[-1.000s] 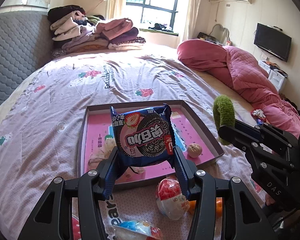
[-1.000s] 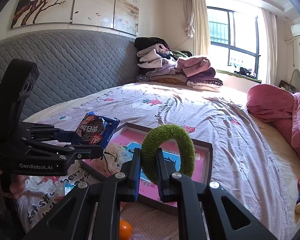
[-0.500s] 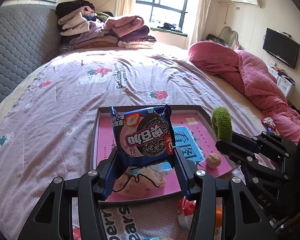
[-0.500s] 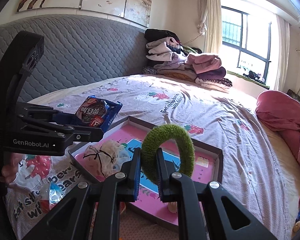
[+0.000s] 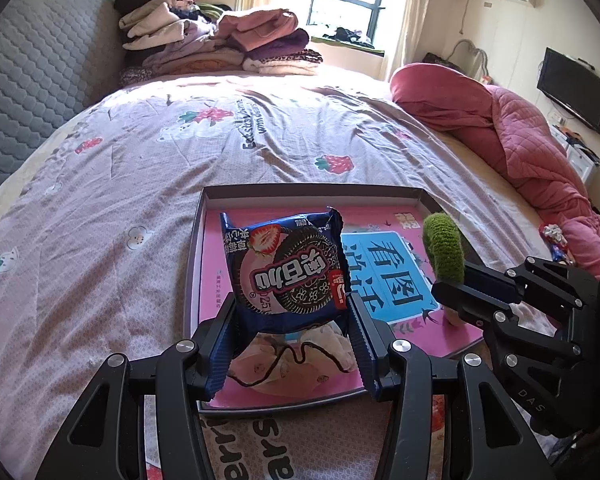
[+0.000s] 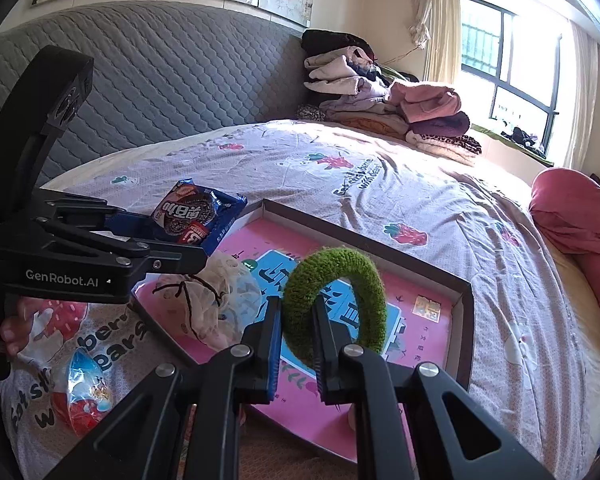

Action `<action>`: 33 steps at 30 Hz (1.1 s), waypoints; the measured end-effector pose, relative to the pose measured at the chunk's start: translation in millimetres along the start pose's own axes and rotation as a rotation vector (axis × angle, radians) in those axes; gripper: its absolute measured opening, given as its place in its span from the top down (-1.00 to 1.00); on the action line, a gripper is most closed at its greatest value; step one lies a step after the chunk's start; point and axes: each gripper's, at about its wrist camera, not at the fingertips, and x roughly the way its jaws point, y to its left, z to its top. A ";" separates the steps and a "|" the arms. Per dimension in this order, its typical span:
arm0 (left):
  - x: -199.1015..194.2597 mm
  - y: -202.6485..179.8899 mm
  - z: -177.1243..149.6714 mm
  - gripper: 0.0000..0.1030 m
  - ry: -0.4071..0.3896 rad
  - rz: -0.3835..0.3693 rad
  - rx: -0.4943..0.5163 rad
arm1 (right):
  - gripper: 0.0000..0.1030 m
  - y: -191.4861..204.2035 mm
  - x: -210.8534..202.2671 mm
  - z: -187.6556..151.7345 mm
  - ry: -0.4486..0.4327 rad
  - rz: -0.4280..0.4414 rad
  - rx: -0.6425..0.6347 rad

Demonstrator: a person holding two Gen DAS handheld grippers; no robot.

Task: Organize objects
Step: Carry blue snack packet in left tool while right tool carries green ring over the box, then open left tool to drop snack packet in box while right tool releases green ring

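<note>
The left claw (image 5: 290,340) is clenched on a dark blue cookie packet (image 5: 286,270), held upright by its two side edges. The packet shows a black sandwich cookie, a strawberry and pink lettering, upside down in the left wrist view. It hangs above the near left part of a shallow cardboard box lid (image 5: 194,280) lying on the bed (image 5: 100,240).

The right claw (image 6: 296,344) is clenched on a fuzzy green ring (image 6: 336,304), thick and woolly like a hair scrunchie, gripped at its lower left arc so the loop stands upright over the middle of the lid.

The lid has low dark walls and a pink floor with a blue panel of large characters. Inside it, at the near corner below the packet, lies a cream mesh drawstring pouch (image 6: 204,300) with a dark cord. A small round pale object (image 5: 454,316) sits near the lid's right side, partly hidden.

Outside the lid, on the bedsheet nearest the person, lies a red and white egg-shaped toy in clear wrapping (image 6: 82,390). Far off, folded clothes (image 5: 220,44) are piled by the headboard.
</note>
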 end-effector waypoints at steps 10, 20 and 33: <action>16.9 4.2 -6.5 -0.04 0.056 -0.012 -0.007 | 0.72 -1.3 22.4 -10.7 0.119 -0.012 -0.011; 30.1 5.4 -11.5 -0.04 0.114 -0.041 -0.012 | 0.72 -7.2 38.0 -22.7 0.213 -0.004 0.035; 44.9 5.9 -16.3 -0.05 0.185 -0.063 -0.014 | 0.72 -12.4 41.7 -24.6 0.242 0.022 0.096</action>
